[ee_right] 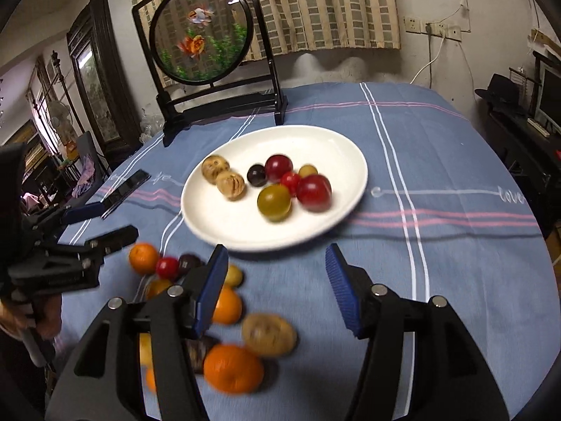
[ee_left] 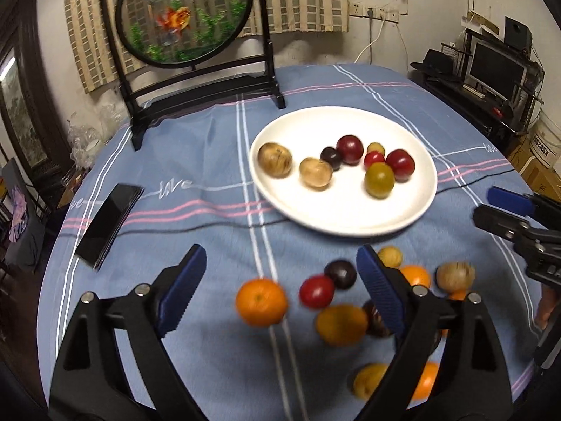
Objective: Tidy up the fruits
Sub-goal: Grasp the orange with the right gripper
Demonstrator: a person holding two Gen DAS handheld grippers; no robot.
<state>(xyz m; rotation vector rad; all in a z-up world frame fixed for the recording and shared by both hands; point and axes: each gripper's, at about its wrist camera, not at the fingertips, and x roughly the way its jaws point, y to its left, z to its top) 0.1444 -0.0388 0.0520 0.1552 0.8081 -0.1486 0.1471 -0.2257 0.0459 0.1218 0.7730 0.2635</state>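
Both grippers hung over the near edge of the blue tablecloth (ee_left: 196,161), each with its jaws spread and nothing between them. The left gripper (ee_left: 280,291) hovered above the loose oranges (ee_left: 261,302) and plums (ee_left: 316,291), the right gripper (ee_right: 277,289) just beside that pile. Beyond them sat the white plate (ee_right: 224,224) with its sorted fruit.

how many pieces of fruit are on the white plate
8, all on the white plate: two tan ones left, one dark in the middle, five clustered right.
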